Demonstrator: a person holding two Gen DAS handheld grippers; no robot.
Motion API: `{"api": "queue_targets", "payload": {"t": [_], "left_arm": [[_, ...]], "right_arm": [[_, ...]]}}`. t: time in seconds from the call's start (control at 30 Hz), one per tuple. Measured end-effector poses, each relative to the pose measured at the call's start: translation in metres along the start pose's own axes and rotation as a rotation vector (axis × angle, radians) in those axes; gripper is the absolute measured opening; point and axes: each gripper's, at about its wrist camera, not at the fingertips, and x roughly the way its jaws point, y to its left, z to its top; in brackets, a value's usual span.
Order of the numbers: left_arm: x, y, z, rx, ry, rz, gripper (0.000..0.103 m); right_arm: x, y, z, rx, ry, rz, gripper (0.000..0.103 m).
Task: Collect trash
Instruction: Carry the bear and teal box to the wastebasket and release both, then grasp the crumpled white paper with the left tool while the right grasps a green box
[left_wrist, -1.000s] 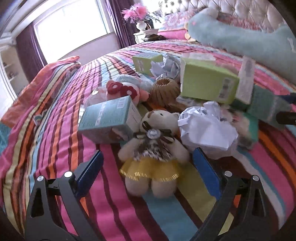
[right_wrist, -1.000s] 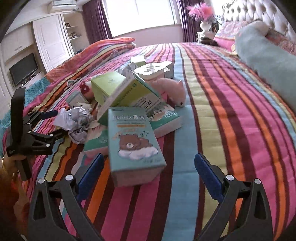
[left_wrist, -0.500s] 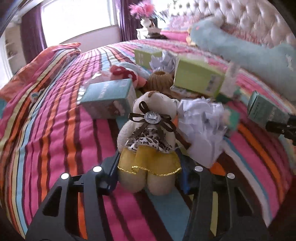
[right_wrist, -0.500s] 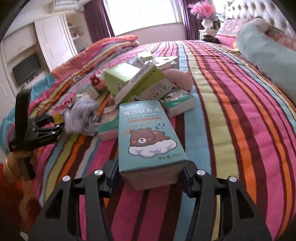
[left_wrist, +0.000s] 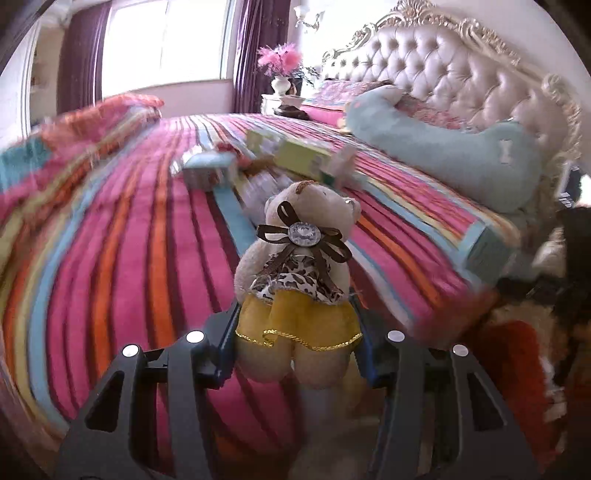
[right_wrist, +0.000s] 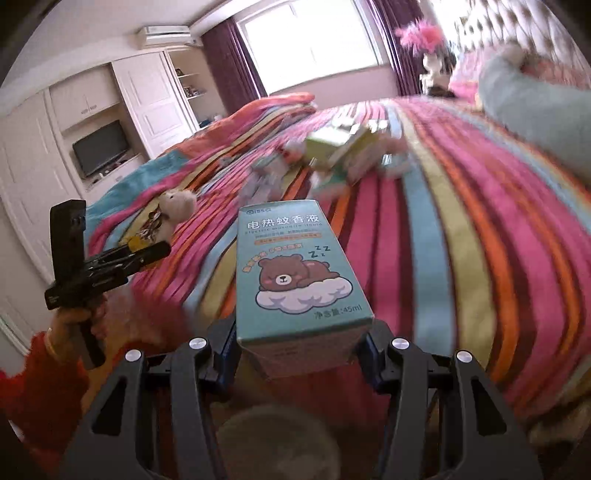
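Now left tool (left_wrist: 297, 343) is clamped on the teddy bear (left_wrist: 299, 273), blue pads pressing both sides of its yellow skirt; bear is upright, lifted clear of the striped bedspread (left_wrist: 122, 258). Jaws closed in on it within the last second. Right tool (right_wrist: 301, 352) grips the teal bear-print box (right_wrist: 295, 273) by its near end, box pointing away from the camera, held above the bedspread; those jaws also just closed in on it. Landmark: the blurred pile of boxes and paper (left_wrist: 280, 162) mid-bed. Both held things sit on the near side of that pile, well apart from it. Long light-blue cushion (left_wrist: 454, 155) lies beyond the pile, next to the tufted headboard (left_wrist: 461, 70). From the right wrist view, left tool shows at far left with the bear, in a hand (right_wrist: 72, 319) with a red sleeve (right_wrist: 40, 384). Heavy motion blur on the pile.
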Motion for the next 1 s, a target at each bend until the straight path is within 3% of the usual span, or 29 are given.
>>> {"api": "queue_targets", "payload": {"t": [0.1,0.2,0.27,0.37,0.53,0.63,0.7,1.0], "left_arm": [[-0.013,-0.028,-0.053,-0.033,0.1,-0.075,0.051],[0.004,-0.059,-0.112,-0.028,0.275,-0.116,0.051],[0.028,-0.078,-0.152,0.01,0.396,-0.059,0.051],[0.054,-0.09,-0.18,0.02,0.524,-0.017,0.051],[0.068,-0.08,-0.177,-0.023,0.57,0.024,0.054],[0.077,-0.076,-0.183,-0.049,0.635,0.053,0.071],[0.078,-0.078,-0.188,-0.042,0.653,0.085,0.079],[0.085,-0.08,-0.198,-0.051,0.693,0.072,0.08]], "right_arm": [[-0.003,0.01,-0.049,0.059,0.093,0.008,0.05],[0.022,0.005,-0.102,0.141,0.249,-0.016,0.051],[0.047,0.0,-0.132,0.179,0.35,-0.033,0.051],[0.067,0.002,-0.15,0.162,0.421,-0.057,0.05],[0.089,0.006,-0.155,0.097,0.484,-0.086,0.051],[0.102,0.01,-0.161,0.079,0.529,-0.066,0.054],[0.105,0.011,-0.166,0.066,0.543,-0.09,0.085],[0.103,-0.007,-0.169,0.174,0.537,-0.109,0.085]]}}
